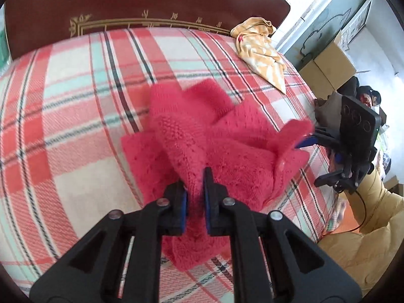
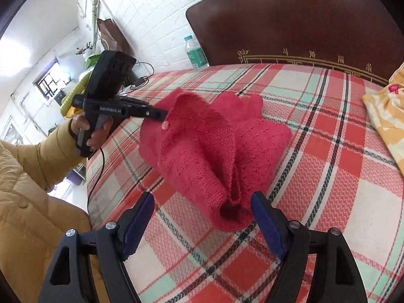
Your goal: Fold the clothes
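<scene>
**Q:** Where is the garment, and what have your tools got?

**Me:** The red knitted cardigan [image 1: 202,136] lies bunched in a heap on the bed, on the red, white and mint plaid blanket [image 1: 75,80], about in the middle of it. My left tool [image 1: 195,194] is clamped tight on a fold of the knit at the near edge of the heap; the blue pads are pressed into the wool from both sides and the fabric rises between them. In my right wrist view the same tool [image 2: 161,113] bites the left edge of the cardigan [image 2: 209,146], close to a pale pink button [image 2: 165,125], with my hand [image 2: 88,132] around its grip.

**Q:** And the right one?

**Me:** My right tool [image 2: 202,217] stands wide open. The near end of the cardigan, a gathered cuff-like opening, lies between its two blue pads, closer to the right one. I cannot tell whether that pad touches the wool; the left pad is clear of it, over bare blanket [image 2: 328,151]. From my left wrist view the right tool [image 1: 306,142] sits at the right edge of the heap, one blue tip against a raised flap of knit.

**Q:** Anything else on the bed?

**Me:** A yellow and white patterned cloth [image 1: 262,48] lies crumpled at the far right corner, well apart from the cardigan, by the dark brown headboard with gold trim [image 1: 151,2].
</scene>
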Tool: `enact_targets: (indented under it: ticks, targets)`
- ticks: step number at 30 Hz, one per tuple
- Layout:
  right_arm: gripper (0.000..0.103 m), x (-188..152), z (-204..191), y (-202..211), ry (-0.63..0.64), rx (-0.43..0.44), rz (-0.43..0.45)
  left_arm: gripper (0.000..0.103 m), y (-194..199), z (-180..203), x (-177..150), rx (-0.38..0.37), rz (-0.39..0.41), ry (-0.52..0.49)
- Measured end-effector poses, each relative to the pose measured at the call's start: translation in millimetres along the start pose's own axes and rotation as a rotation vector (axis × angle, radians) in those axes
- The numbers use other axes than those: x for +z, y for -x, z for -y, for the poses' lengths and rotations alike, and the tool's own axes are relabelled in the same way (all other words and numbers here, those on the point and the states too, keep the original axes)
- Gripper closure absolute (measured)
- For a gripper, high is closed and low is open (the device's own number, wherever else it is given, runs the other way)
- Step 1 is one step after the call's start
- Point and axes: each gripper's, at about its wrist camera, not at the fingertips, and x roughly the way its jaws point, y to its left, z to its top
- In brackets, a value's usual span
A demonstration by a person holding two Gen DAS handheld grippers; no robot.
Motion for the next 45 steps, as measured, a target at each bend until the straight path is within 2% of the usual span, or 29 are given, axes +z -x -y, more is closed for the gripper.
enact_targets:
  ticks: [4, 8, 10, 12, 13, 14, 15, 18, 21, 22, 24, 27, 29, 30, 32, 34, 38, 40, 43, 44, 45]
  targets:
    - [0.022, 4.4, 6.4, -4.6, -0.064, 0.045, 0.001, 0.091, 3.3, -5.2, -10.9, -0.061, 0.019, 0.007]
    - [0.022, 13.3, 21.3, 3.6, -0.152, 0.153, 0.099, 0.091, 4.8, -8.2, -17.3, -0.064, 0.015, 0.017]
    - [0.022, 20.5, 27.2, -1.9, -0.152, 0.121, 0.095, 0.091, 3.9, -8.4, -18.5, -0.067, 0.011, 0.018]
    - [0.033, 26.9, 26.7, -18.5, -0.128, 0.042, 0.016, 0.091, 4.7, -7.0, -19.2, -0.072, 0.011, 0.013]
    - [0.052, 29.1, 24.4, -26.6, -0.106, 0.009, -0.02, 0.091, 5.1, -6.0, -19.0, -0.072, 0.014, 0.011]
    - [0.079, 31.3, 22.0, -34.4, -0.082, -0.019, -0.053, 0.091, 6.2, -4.8, -18.8, -0.076, 0.018, 0.01]
    - [0.087, 33.5, 18.3, -40.9, -0.055, -0.048, -0.083, 0.091, 6.5, -3.7, -18.6, -0.087, 0.021, 0.005]
    - [0.088, 44.1, -5.1, -41.2, 0.063, -0.121, -0.092, 0.091, 11.2, -0.7, -19.4, -0.105, 0.037, -0.003]
    - [0.089, 66.5, -27.1, -22.8, 0.179, -0.191, -0.039, 0.091, 22.7, -0.5, -16.8, -0.119, 0.088, 0.007]
    - [0.095, 74.5, -32.9, -16.7, 0.234, -0.24, -0.013, 0.091, 27.9, -0.8, -15.0, -0.115, 0.121, 0.008]
    - [0.095, 91.3, -33.1, -10.0, 0.275, -0.317, 0.023, 0.09, 31.5, -3.7, -11.7, -0.1, 0.161, 0.011]
    - [0.091, 105.5, -18.1, -22.6, 0.25, -0.425, 0.01, 0.084, 16.0, -10.7, -11.2, 0.0, 0.159, 0.04]
    - [0.087, 105.9, -4.2, -35.9, 0.176, -0.409, -0.048, 0.084, -0.7, -16.5, -13.6, 0.05, 0.116, 0.051]
    - [0.084, 103.0, -1.7, -38.7, 0.148, -0.377, -0.053, 0.08, -7.6, -20.1, -14.8, 0.056, 0.094, 0.062]
    - [0.075, 93.7, -7.9, -39.7, 0.135, -0.292, -0.047, 0.079, -11.6, -25.5, -15.1, 0.039, 0.079, 0.093]
    - [0.063, 86.0, -20.5, -39.2, 0.152, -0.259, -0.027, 0.074, -9.3, -26.6, -11.6, 0.03, 0.078, 0.097]
    - [0.063, 80.6, -50.4, -49.7, 0.202, -0.164, 0.002, 0.071, -11.1, -21.7, -6.2, 0.051, 0.057, 0.085]
    - [0.063, 82.4, -59.4, -71.6, 0.243, -0.202, -0.035, 0.07, -11.6, -19.2, -4.8, 0.06, 0.054, 0.087]
    - [0.063, 80.0, -50.2, -106.8, 0.256, -0.313, -0.111, 0.067, -6.5, -23.9, -4.4, 0.067, 0.064, 0.14]
    - [0.061, 79.5, -41.7, -110.0, 0.205, -0.305, -0.118, 0.063, -0.7, -26.8, -5.4, 0.07, 0.082, 0.165]
    - [0.061, 80.7, -33.3, -106.5, 0.139, -0.264, -0.107, 0.052, 7.9, -30.0, -7.6, 0.072, 0.112, 0.189]
